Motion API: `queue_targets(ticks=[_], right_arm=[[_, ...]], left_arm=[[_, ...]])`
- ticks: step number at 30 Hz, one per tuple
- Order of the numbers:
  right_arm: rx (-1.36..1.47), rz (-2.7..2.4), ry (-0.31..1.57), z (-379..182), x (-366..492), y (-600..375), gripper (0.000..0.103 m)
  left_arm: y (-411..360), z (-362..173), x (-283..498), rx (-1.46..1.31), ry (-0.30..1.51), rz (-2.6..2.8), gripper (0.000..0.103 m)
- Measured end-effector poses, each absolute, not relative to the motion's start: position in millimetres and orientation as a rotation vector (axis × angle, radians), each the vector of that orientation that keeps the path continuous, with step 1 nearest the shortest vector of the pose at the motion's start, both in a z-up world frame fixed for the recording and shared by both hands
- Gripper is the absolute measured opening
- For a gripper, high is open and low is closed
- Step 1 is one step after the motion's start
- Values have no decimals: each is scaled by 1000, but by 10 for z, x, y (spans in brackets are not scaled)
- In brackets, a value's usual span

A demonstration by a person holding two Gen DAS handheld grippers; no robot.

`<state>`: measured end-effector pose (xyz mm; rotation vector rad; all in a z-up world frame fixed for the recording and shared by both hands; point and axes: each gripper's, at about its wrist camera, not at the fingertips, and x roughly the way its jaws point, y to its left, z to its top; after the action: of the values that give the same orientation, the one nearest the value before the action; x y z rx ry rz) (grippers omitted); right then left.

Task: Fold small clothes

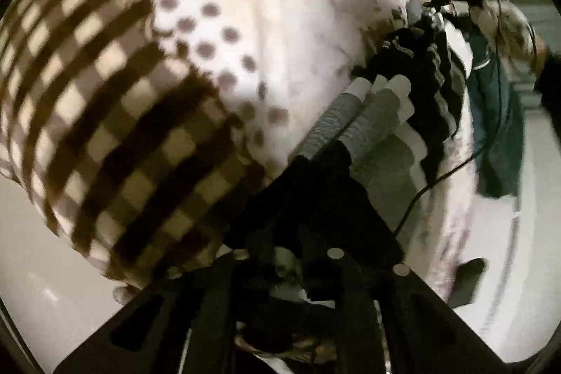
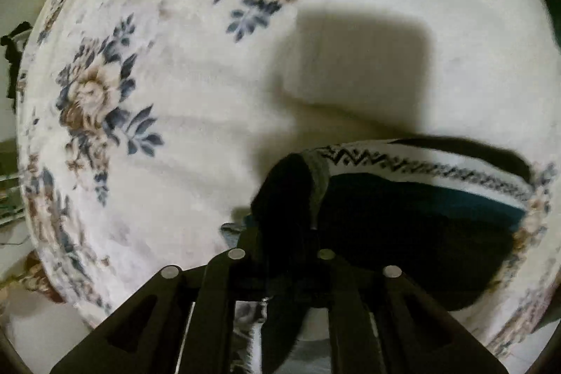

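**Both grippers low over the bed, dark garment under the right one**

Nearest in the right wrist view: the right gripper (image 2: 298,198), fingers dark and close together, with black cloth bunched at and around them. Whether the pads pinch that cloth or only rest against it, I cannot tell. The small garment (image 2: 420,226), dark with a white zigzag-patterned band, lies near and right on the floral bedspread (image 2: 157,76).

Left wrist view is blurred. The left gripper (image 1: 364,125) shows grey-wrapped fingers nearly together, nothing visibly between them; it hangs over the checked and dotted cloth (image 1: 122,128). The other gripper and a teal hanging cloth (image 1: 498,128) sit far right.

Handling judgement: the garment looks light, limp, easily bunched, not fragile. Best taken at the banded edge, one corner per gripper, so it spreads flat.
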<state>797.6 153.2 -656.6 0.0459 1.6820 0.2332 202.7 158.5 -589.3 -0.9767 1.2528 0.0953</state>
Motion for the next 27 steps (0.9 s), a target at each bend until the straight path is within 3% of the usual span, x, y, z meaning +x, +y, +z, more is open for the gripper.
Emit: queue_targets(ticks=[1, 2, 3, 5, 7, 13, 18, 24, 25, 27], right_arm=[[67, 264, 1698, -6586, 7943, 1514, 43], [93, 304, 1717, -6581, 7870, 1468, 51], [111, 328, 1724, -6558, 7793, 1413, 56], [154, 397, 1723, -6445, 7524, 1239, 56], [138, 454, 1712, -6302, 7122, 1027, 62], [77, 507, 1772, -6347, 5396, 175, 63], [443, 439, 2055, -7167, 3841, -460, 63], [866, 480, 1999, -7682, 2953, -551, 63], [921, 490, 1960, -7687, 2893, -538, 52], [907, 489, 1913, -7649, 2787, -493, 12]], left_arm=[[1603, -5884, 2000, -991, 1261, 98, 28], [1622, -5863, 1954, -1008, 1270, 91, 39], [1633, -5833, 1915, -1012, 1270, 85, 44], [1657, -5768, 1842, -1002, 1273, 94, 60], [1698, -5716, 1801, -1013, 1269, 77, 61], [1641, -5745, 1909, -972, 1284, 103, 61], [1475, -5977, 2165, -828, 1366, 84, 61], [1408, -5990, 2215, -764, 1367, 48, 61], [1402, -5985, 2203, -758, 1369, 46, 61], [1378, -5952, 2184, -740, 1378, 40, 61]])
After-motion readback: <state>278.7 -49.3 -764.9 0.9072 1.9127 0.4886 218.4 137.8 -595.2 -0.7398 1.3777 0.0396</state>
